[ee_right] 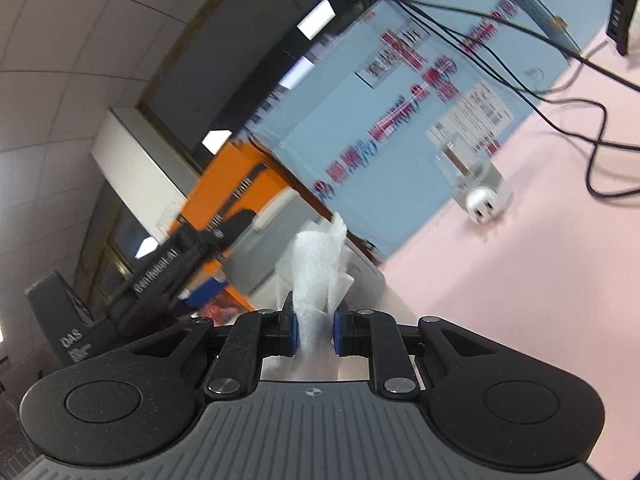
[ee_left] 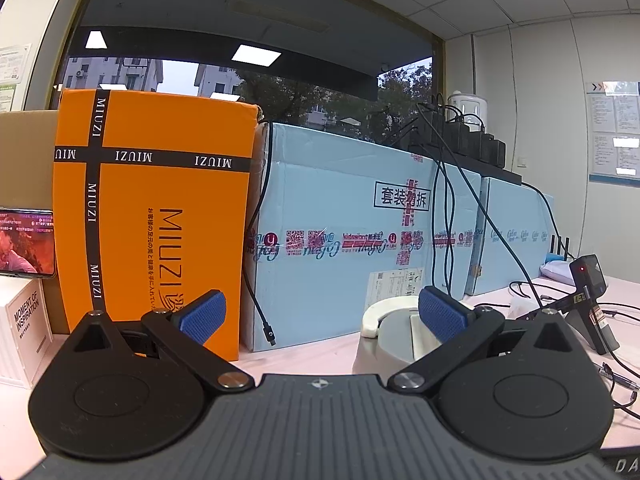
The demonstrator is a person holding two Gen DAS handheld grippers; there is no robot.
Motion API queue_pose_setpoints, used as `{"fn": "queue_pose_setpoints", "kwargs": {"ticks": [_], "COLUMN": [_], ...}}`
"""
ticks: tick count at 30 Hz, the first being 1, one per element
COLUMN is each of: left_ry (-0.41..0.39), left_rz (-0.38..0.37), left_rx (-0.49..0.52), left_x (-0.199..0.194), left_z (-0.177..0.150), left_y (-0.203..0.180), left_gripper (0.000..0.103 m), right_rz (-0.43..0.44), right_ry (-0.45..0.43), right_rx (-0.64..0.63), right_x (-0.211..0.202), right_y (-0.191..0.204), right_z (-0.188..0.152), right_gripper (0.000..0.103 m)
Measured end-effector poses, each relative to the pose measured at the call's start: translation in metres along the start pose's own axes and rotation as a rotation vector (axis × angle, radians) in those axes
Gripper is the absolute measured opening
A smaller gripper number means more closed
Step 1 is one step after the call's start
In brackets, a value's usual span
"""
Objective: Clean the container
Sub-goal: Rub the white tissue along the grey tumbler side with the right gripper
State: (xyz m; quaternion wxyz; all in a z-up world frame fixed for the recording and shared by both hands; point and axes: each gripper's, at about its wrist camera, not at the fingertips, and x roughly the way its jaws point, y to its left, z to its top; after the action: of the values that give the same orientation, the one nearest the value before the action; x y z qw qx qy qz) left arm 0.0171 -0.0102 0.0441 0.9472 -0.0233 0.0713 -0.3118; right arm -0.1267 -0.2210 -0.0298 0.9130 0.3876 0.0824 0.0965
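Right claw (ee_right: 315,326), lower centre of its view, clenched on one crumpled white tissue (ee_right: 316,264) that stands up between the blue pads. Left claw (ee_left: 320,312), lower centre of its view, released, its two blue pads (ee_left: 202,316) spread wide with nothing between them. The container (ee_left: 390,338), a single grey vessel with a white curved rim piece, sits on the pink worktop (ee_left: 304,356) at lower right of centre, just behind the right-hand pad. The step appears to be wiping: the open claw would best steady the container's wall before the tissue is pressed inside and swept round, keeping the wad from slipping out. Behind: one orange box (ee_left: 156,208) at left, two pale blue cartons (ee_left: 340,232) across the middle, one phone (ee_left: 26,242) at far left.
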Motion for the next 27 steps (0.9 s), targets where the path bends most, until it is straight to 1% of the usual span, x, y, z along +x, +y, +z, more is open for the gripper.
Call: {"fn": "queue_pose_setpoints", "kwargs": {"ticks": [3, 6, 11, 14, 16, 22, 27], "left_ry": [0.000, 0.001, 0.004, 0.001, 0.001, 0.002, 0.000], "left_rz": [0.000, 0.004, 0.000, 0.000, 0.003, 0.001, 0.000], "left_rx": [0.000, -0.001, -0.004, 0.004, 0.006, 0.004, 0.007], "left_x": [0.000, 0.000, -0.001, -0.001, -0.002, -0.001, -0.001], "left_z": [0.000, 0.001, 0.001, 0.001, 0.001, 0.001, 0.001], "left_y": [0.000, 0.000, 0.000, -0.001, -0.002, -0.001, -0.002], "left_gripper": [0.103, 0.103, 0.103, 0.103, 0.103, 0.103, 0.103], "right_rz": [-0.037, -0.050, 0.018, 0.066, 0.073, 0.045, -0.029], "right_ry": [0.033, 0.047, 0.012, -0.019, -0.021, 0.002, 0.063], "right_rx": [-0.010, -0.007, 0.015, -0.010, -0.045, -0.124, -0.153], "right_x": [0.003, 0.004, -0.001, -0.006, -0.007, -0.002, 0.007], "right_y": [0.002, 0.003, 0.009, 0.018, 0.024, 0.029, 0.025], "right_z": [-0.003, -0.003, 0.007, 0.012, 0.012, 0.004, -0.002], "right_gripper": [0.016, 0.016, 0.017, 0.017, 0.017, 0.017, 0.017]}}
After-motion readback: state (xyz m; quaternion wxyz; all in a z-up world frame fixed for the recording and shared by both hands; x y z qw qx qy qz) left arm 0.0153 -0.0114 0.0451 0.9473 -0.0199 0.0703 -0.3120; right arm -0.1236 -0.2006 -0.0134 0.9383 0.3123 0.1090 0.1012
